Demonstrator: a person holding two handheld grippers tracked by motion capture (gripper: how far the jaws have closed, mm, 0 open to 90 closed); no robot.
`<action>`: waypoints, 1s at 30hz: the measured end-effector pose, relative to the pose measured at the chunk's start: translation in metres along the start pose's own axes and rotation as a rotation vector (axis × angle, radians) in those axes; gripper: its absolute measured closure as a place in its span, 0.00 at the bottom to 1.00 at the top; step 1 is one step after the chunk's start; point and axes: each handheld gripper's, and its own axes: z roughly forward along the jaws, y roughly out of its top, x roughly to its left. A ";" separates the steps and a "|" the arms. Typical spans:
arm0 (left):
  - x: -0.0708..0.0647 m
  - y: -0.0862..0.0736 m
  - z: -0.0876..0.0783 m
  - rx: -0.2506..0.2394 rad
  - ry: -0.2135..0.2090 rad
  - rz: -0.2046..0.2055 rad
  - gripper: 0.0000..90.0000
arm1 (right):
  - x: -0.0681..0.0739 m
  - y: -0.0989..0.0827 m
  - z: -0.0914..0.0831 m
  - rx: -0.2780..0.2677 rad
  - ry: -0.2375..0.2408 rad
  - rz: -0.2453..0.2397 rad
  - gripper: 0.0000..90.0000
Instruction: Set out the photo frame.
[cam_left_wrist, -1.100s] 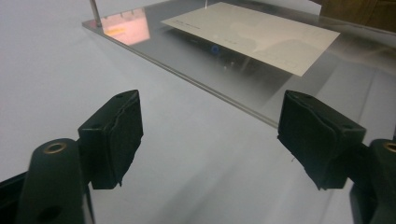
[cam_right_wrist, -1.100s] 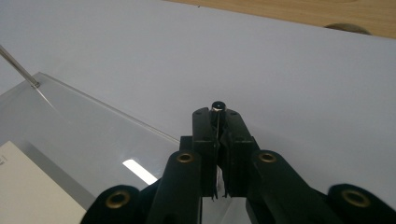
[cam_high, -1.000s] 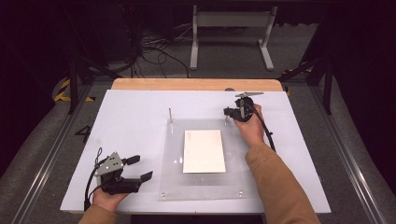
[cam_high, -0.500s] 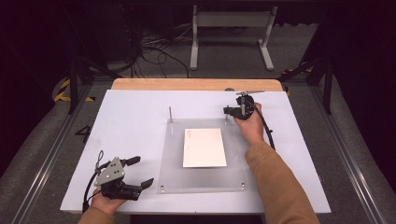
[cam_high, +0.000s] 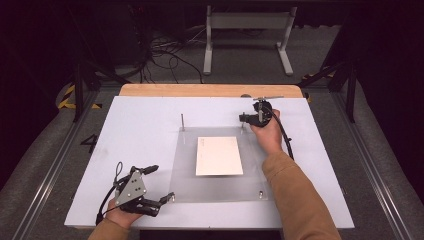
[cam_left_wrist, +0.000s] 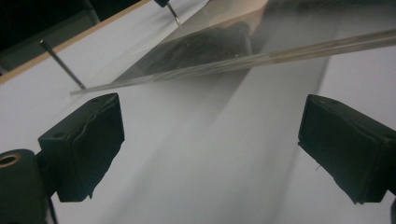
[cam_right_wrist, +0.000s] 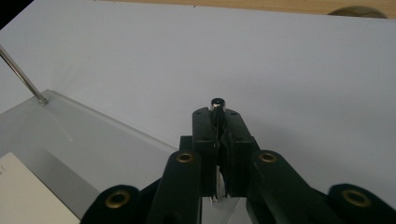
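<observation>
A clear acrylic plate (cam_high: 220, 187) lies on the white table (cam_high: 140, 120) with a white sheet (cam_high: 218, 155) at its middle. Thin metal pins stand at its corners, one at the far left (cam_high: 182, 122). My right gripper (cam_high: 244, 118) is at the far right corner, shut on a pin (cam_right_wrist: 216, 102) whose tip pokes out above the jaws. My left gripper (cam_high: 160, 184) sits by the plate's near left corner. It is open, its jaws have just been opening further, and nothing is between them. In the left gripper view the gripper (cam_left_wrist: 210, 144) faces the plate's edge (cam_left_wrist: 233, 60).
A wooden strip (cam_high: 210, 90) runs along the table's far edge. Beyond it are a metal stand (cam_high: 247, 37) and cables (cam_high: 165, 52) on the floor. Rails (cam_high: 55, 160) flank the table. A small screw (cam_high: 260, 192) marks the plate's near right corner.
The plate's near edge has drawn back from the table's front edge. My left gripper has shifted slightly toward the front and right, with its jaws wider. The right gripper has stayed still.
</observation>
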 end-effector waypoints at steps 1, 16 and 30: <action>-0.002 0.001 0.002 -0.005 -0.002 0.010 0.08 | 0.000 0.000 0.000 0.000 0.001 0.001 0.95; -0.003 0.018 0.024 -0.131 -0.035 0.048 0.16 | -0.001 0.000 0.001 0.001 0.009 0.018 0.94; 0.001 0.018 0.028 -0.170 -0.041 0.014 0.50 | -0.003 -0.001 0.001 -0.009 0.031 0.035 0.94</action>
